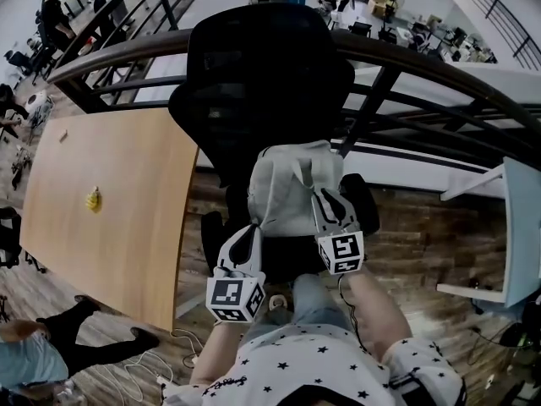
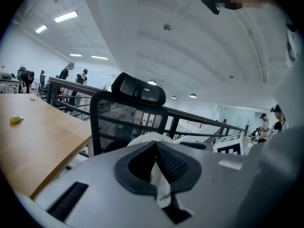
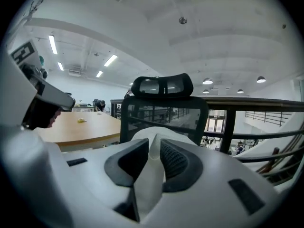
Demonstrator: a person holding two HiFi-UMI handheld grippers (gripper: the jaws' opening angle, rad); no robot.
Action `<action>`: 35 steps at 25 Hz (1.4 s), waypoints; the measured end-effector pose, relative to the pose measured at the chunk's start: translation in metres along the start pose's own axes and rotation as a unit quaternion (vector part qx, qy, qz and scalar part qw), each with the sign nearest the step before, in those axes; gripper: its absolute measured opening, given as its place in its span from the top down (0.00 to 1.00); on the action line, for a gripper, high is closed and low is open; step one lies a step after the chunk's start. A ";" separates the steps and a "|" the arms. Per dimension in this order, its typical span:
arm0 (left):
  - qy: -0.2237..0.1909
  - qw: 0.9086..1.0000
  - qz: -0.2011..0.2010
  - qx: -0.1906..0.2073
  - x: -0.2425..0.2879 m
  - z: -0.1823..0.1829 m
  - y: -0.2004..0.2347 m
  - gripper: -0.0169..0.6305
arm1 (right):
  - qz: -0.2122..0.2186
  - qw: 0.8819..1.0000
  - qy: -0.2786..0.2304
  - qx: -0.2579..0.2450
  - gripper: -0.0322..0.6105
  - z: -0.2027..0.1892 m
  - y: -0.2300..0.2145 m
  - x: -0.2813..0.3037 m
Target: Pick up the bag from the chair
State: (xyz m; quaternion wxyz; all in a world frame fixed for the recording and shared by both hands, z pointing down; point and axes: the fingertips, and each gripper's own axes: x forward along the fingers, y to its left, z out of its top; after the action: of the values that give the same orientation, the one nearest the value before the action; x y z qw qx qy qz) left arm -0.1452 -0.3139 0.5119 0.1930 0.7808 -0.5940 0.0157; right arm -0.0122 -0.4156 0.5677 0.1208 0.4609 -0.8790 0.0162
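A pale grey bag (image 1: 292, 189) rests on the seat of a black mesh office chair (image 1: 254, 83). My left gripper (image 1: 251, 231) is shut on the bag's left strap (image 2: 160, 186) near the bag's lower left corner. My right gripper (image 1: 328, 203) is shut on the right strap (image 3: 151, 175) at the bag's right side. In both gripper views the white strap runs between the closed jaws, with the bag's top (image 3: 159, 137) and the chair back (image 2: 128, 122) beyond.
A wooden table (image 1: 101, 210) with a small yellow object (image 1: 93, 199) stands left of the chair. A dark railing (image 1: 423, 74) curves behind it. A white desk edge (image 1: 516, 235) lies at the right. People stand in the far background.
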 end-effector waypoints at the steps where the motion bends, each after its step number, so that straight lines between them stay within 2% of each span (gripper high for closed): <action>1: 0.002 1.000 -0.001 0.000 0.002 -0.001 0.001 0.96 | -0.003 1.000 0.006 -0.006 0.83 -0.008 -0.002 0.005; 6: 0.014 1.000 0.000 0.000 0.011 -0.007 0.005 0.96 | -0.025 0.998 0.042 -0.036 0.73 -0.043 -0.009 0.025; 14: 0.028 1.000 0.005 0.001 0.018 -0.016 0.007 0.96 | -0.079 0.988 0.081 -0.102 0.69 -0.075 -0.027 0.051; 18: 0.031 0.999 0.008 0.001 0.019 -0.017 0.007 0.96 | -0.108 0.983 0.069 -0.129 0.66 -0.071 -0.033 0.058; 24: 0.033 0.999 0.006 0.001 0.021 -0.019 0.002 0.96 | -0.122 0.983 0.058 -0.123 0.66 -0.063 -0.037 0.068; 35: 0.022 1.000 0.001 0.002 0.016 -0.012 -0.003 0.96 | -0.108 0.985 -0.043 -0.124 0.66 0.004 -0.034 0.070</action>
State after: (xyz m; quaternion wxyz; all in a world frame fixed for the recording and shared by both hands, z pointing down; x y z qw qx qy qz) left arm -0.1350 -0.3237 0.5259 0.2044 0.7802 -0.5902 0.0342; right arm -0.0241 -0.4921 0.5767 0.1401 0.5351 -0.8235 -0.1259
